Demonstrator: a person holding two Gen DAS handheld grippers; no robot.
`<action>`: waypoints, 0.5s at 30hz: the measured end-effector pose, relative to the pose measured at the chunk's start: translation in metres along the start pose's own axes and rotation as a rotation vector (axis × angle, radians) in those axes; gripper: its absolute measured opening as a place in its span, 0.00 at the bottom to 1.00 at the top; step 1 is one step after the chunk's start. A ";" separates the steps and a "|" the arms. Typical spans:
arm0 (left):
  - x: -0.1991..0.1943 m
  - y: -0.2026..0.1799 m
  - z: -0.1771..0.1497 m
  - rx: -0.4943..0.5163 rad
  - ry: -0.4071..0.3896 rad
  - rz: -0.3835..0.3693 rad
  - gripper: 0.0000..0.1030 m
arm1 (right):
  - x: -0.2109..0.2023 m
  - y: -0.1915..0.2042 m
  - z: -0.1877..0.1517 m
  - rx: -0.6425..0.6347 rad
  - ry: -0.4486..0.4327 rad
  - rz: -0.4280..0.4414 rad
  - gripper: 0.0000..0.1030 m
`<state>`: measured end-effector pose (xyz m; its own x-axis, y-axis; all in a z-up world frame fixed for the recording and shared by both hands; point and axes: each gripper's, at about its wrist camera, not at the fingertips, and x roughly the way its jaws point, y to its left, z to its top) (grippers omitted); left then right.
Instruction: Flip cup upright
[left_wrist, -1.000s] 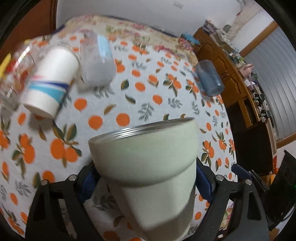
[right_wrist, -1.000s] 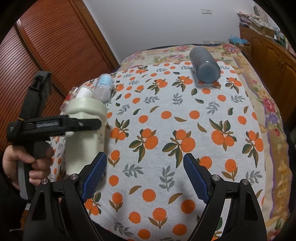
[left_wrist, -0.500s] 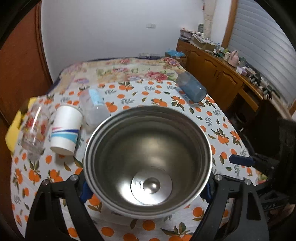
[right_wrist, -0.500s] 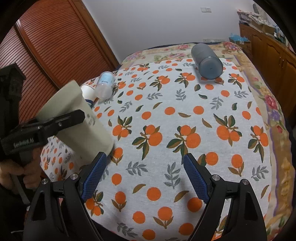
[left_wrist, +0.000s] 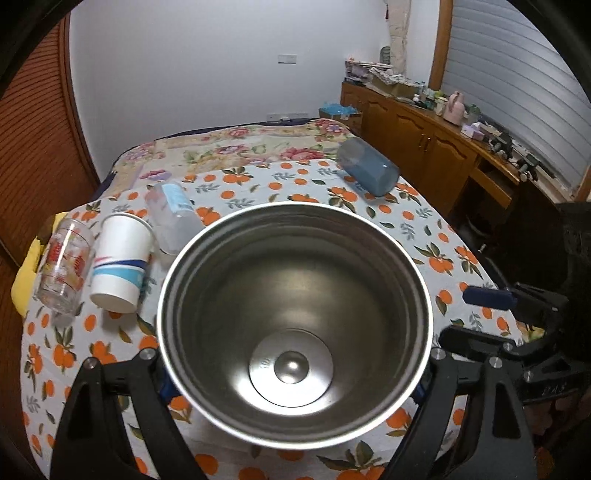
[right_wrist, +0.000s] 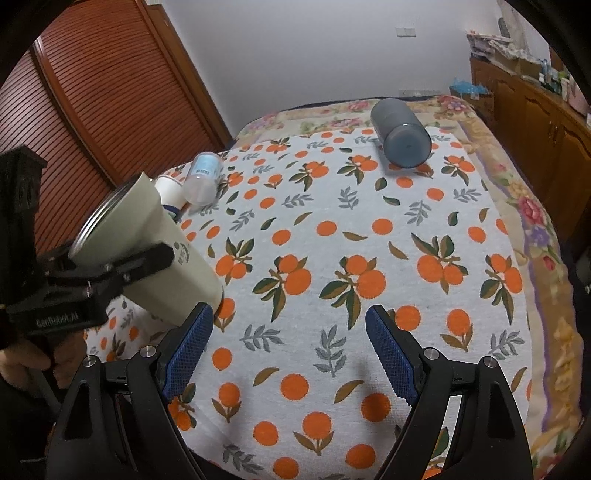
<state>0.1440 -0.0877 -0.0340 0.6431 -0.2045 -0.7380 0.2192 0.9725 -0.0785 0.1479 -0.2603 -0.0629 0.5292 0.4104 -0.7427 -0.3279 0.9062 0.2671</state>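
The pale green steel tumbler with a bare metal inside (right_wrist: 147, 251) hangs tilted in the left of the right wrist view, mouth toward the upper left, base just above the orange-print cloth on the table (right_wrist: 332, 258). The left claw (right_wrist: 122, 273) is clenched on its body, probably mid-turn toward upright. The right claw (right_wrist: 288, 350) hangs released at lower centre over bare cloth, ample landing room. A striped white paper cup (left_wrist: 122, 262), a clear plastic bottle (left_wrist: 173, 218) and a blue-grey tumbler (right_wrist: 402, 136) lie farther up the frame, well apart from the table edge
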 end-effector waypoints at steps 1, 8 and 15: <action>0.000 -0.003 -0.002 0.005 -0.006 0.000 0.85 | -0.001 0.000 0.000 -0.004 -0.005 -0.003 0.84; -0.009 -0.009 -0.011 0.010 -0.068 0.010 0.86 | -0.005 0.002 -0.003 -0.014 -0.023 -0.017 0.84; -0.017 -0.005 -0.018 -0.009 -0.099 0.011 0.88 | -0.009 0.002 -0.005 -0.015 -0.043 -0.018 0.84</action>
<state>0.1194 -0.0867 -0.0332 0.7150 -0.2029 -0.6691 0.2049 0.9758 -0.0769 0.1388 -0.2624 -0.0582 0.5680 0.3980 -0.7204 -0.3293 0.9121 0.2442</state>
